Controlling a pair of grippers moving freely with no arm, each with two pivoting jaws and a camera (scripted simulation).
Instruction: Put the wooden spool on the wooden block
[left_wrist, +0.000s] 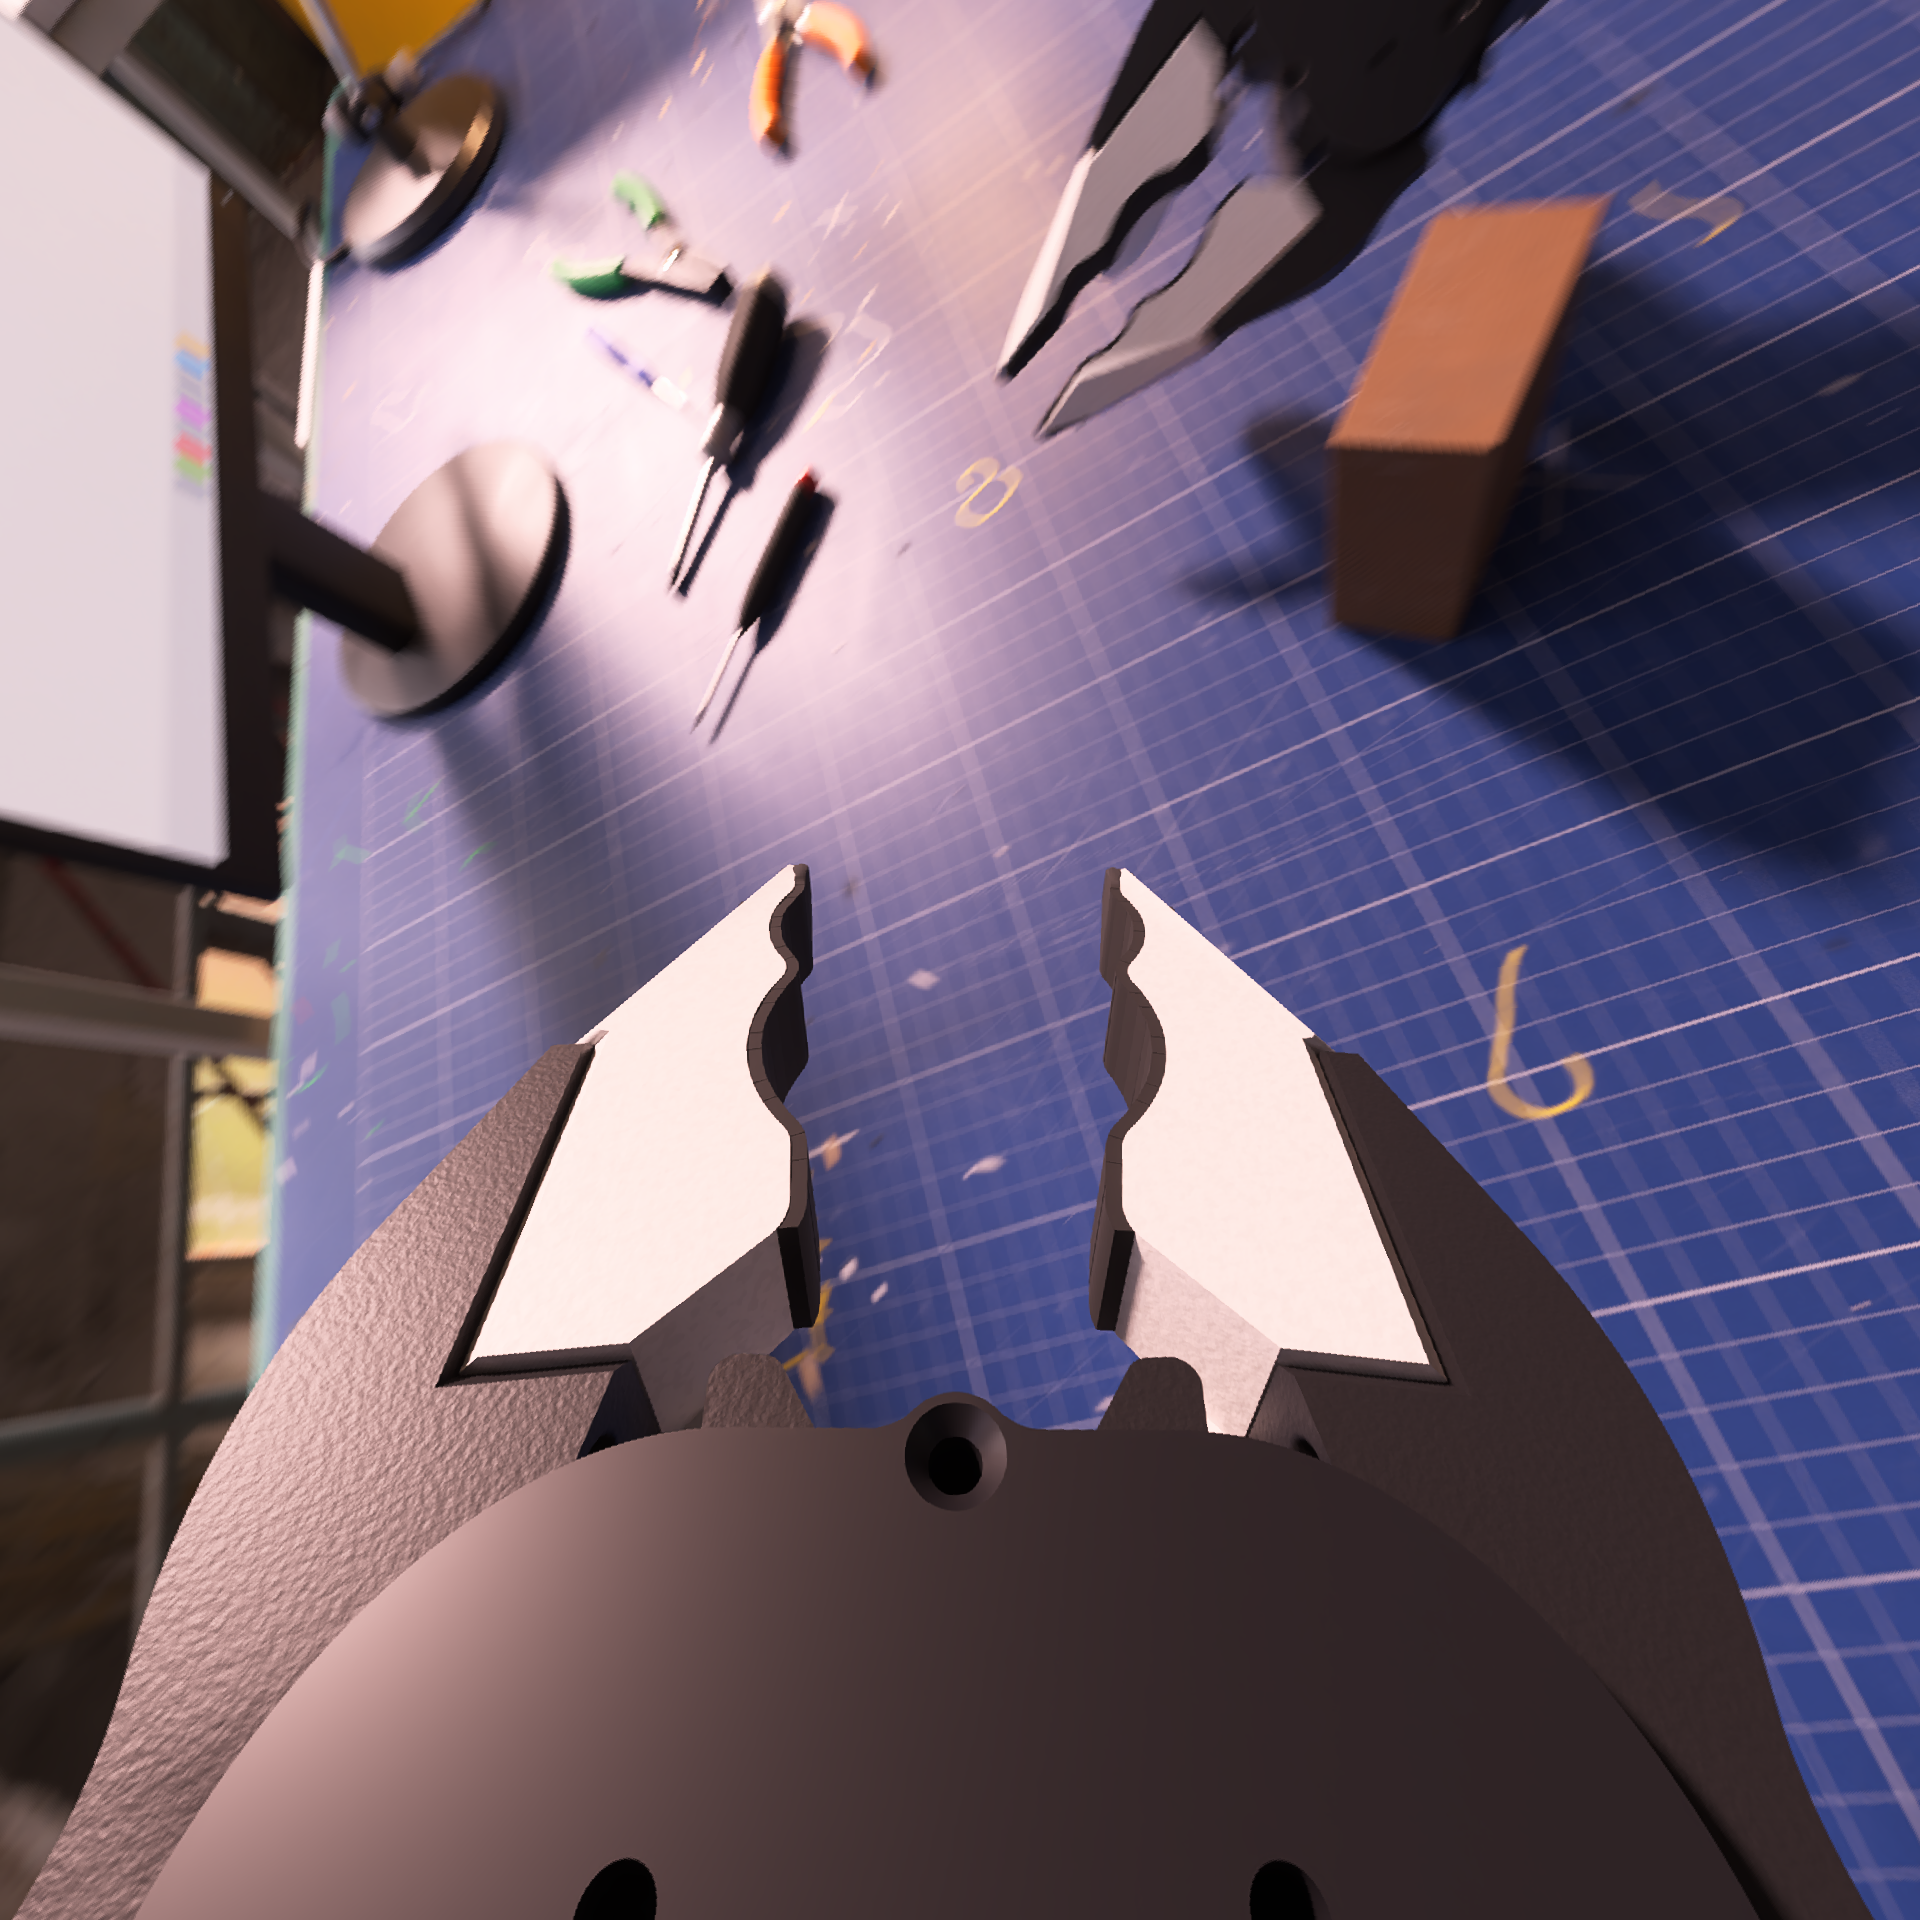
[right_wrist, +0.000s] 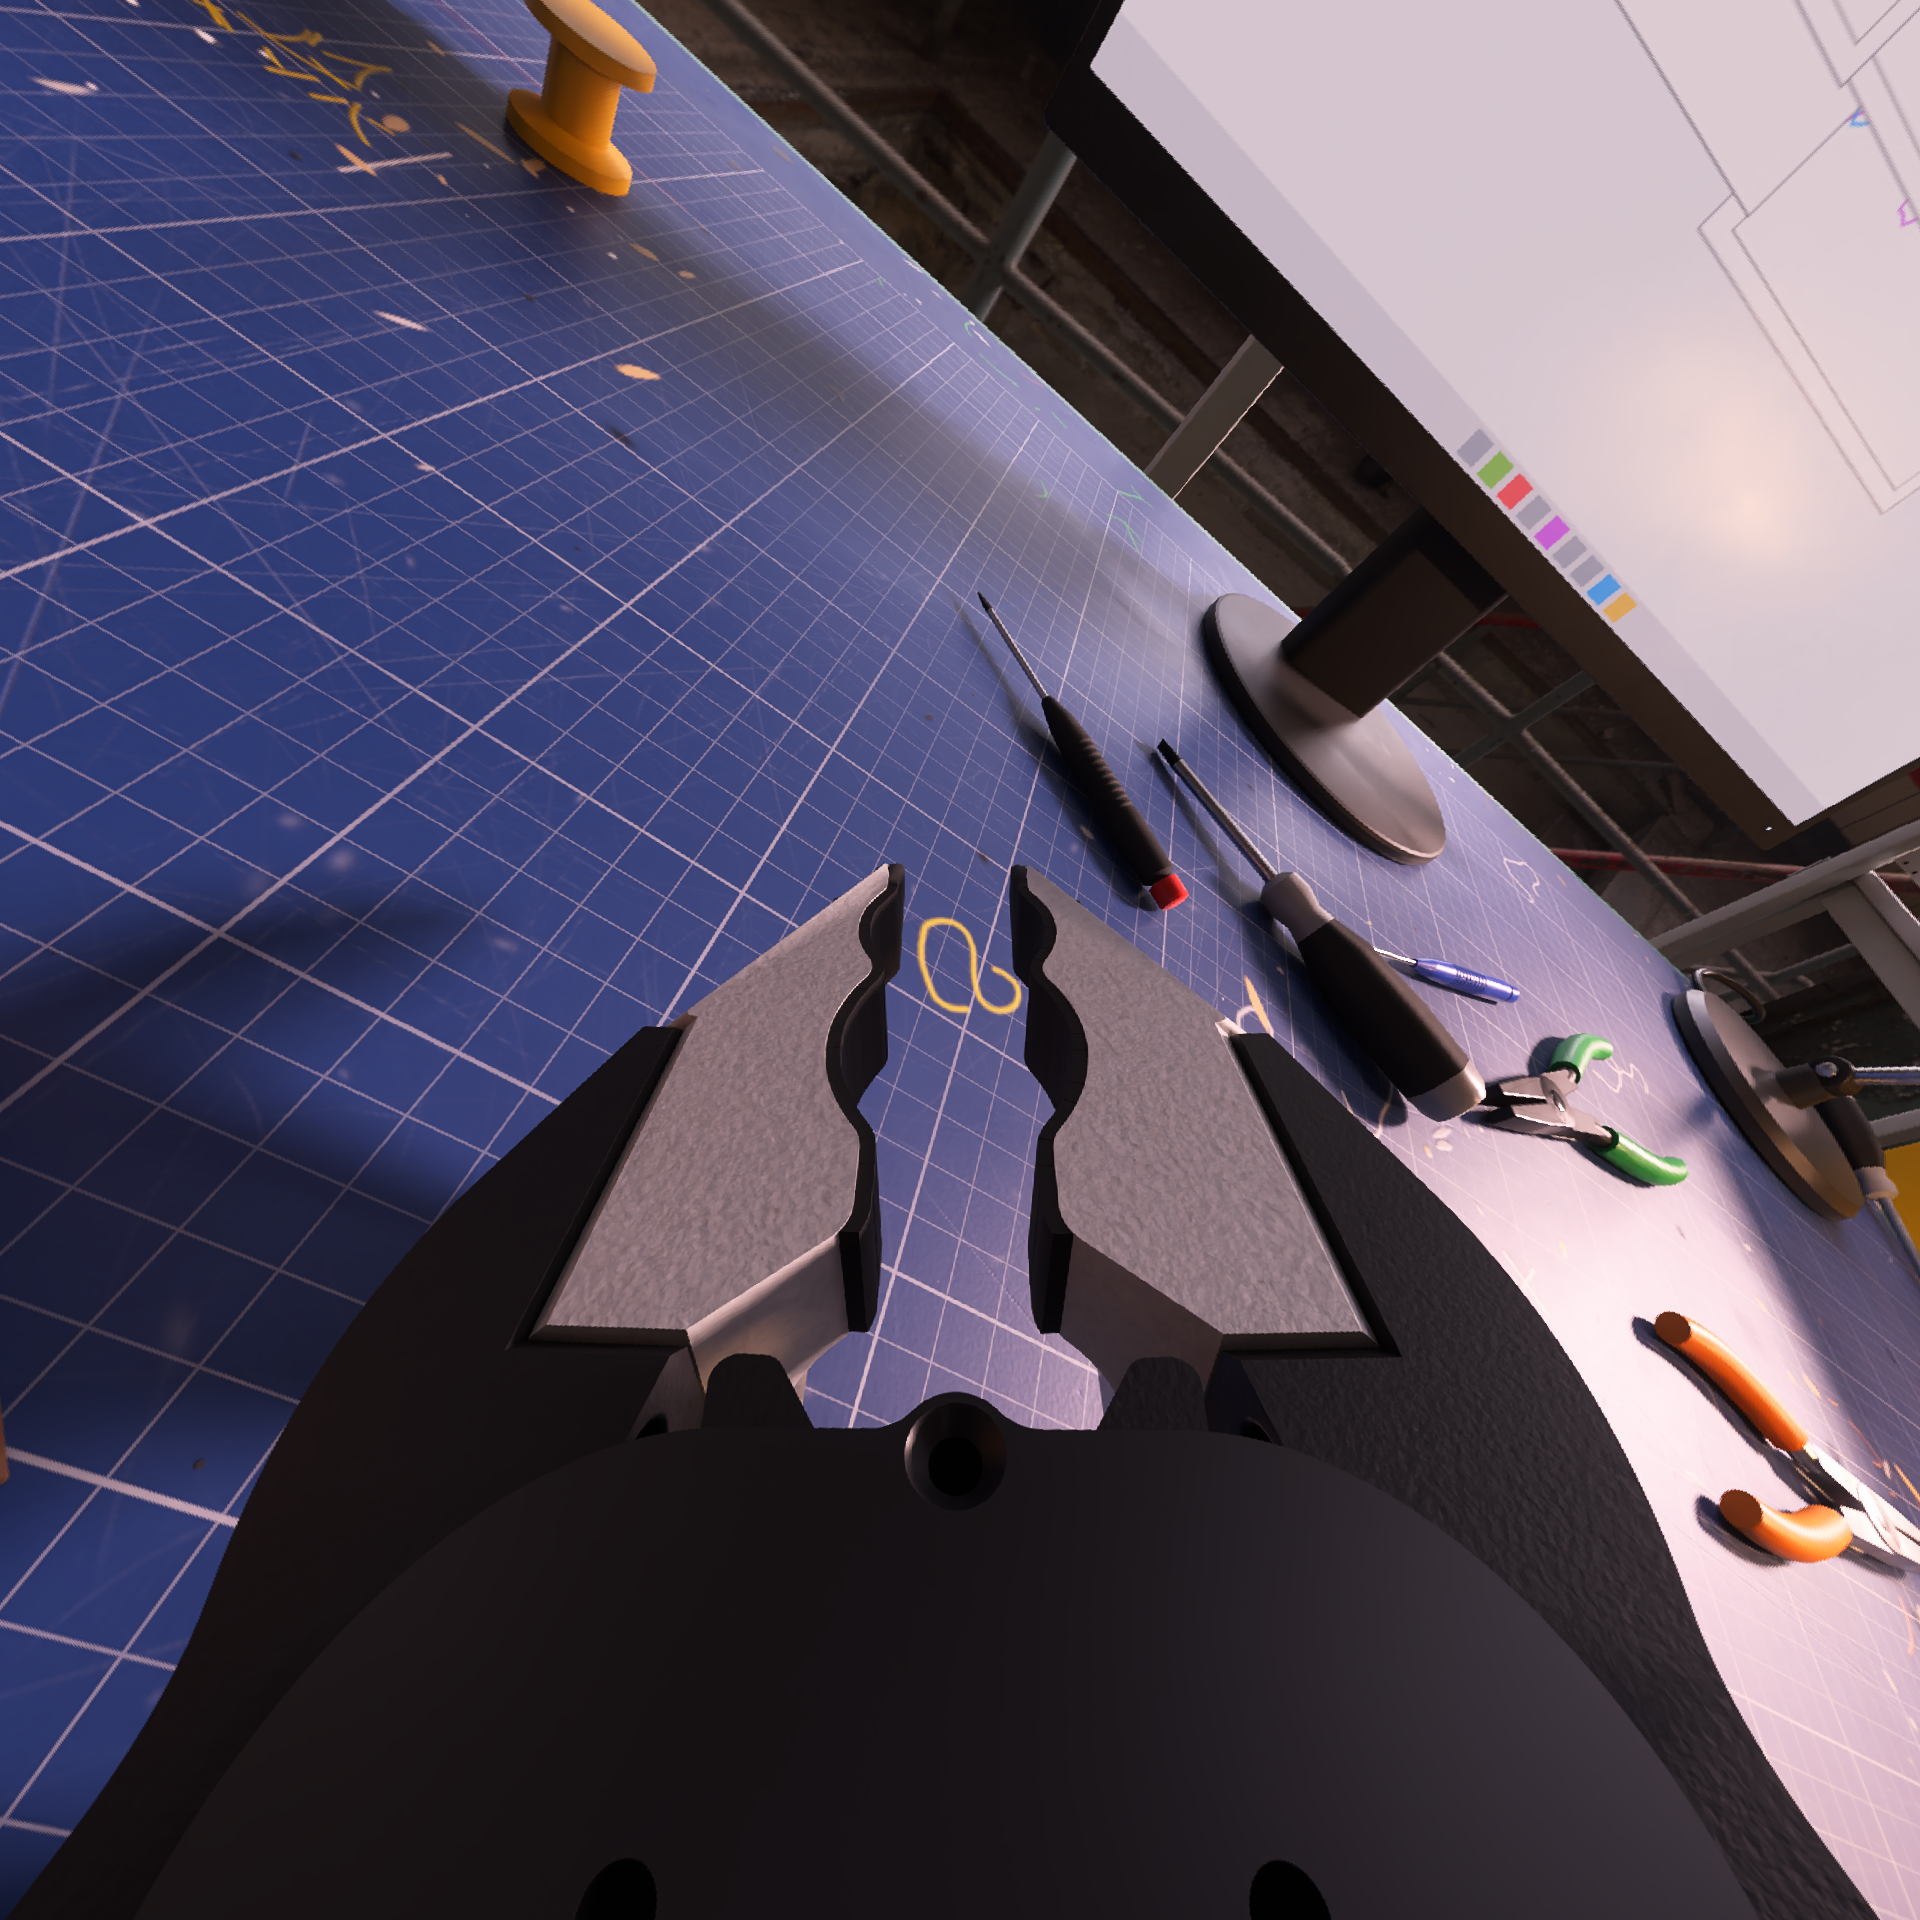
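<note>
The wooden spool (right_wrist: 582, 104), yellow-orange, stands upright on the blue cutting mat (right_wrist: 416, 623), far ahead and to the left of my right gripper (right_wrist: 956, 878), near the mat's edge. The right gripper's jaws stand a little apart and hold nothing. The wooden block (left_wrist: 1455, 416), a brown brick shape, lies on the mat ahead and to the right of my left gripper (left_wrist: 956, 883), which is wide open and empty above the mat. The right gripper also shows in the left wrist view (left_wrist: 1034, 400), hovering left of the block. The spool is not in the left wrist view.
A monitor (right_wrist: 1558, 312) on a round base (right_wrist: 1330, 738) stands at the mat's edge. Two screwdrivers (right_wrist: 1101, 790), green-handled pliers (right_wrist: 1590, 1122), orange-handled pliers (right_wrist: 1756, 1455) and a second round base (right_wrist: 1787, 1112) lie near it.
</note>
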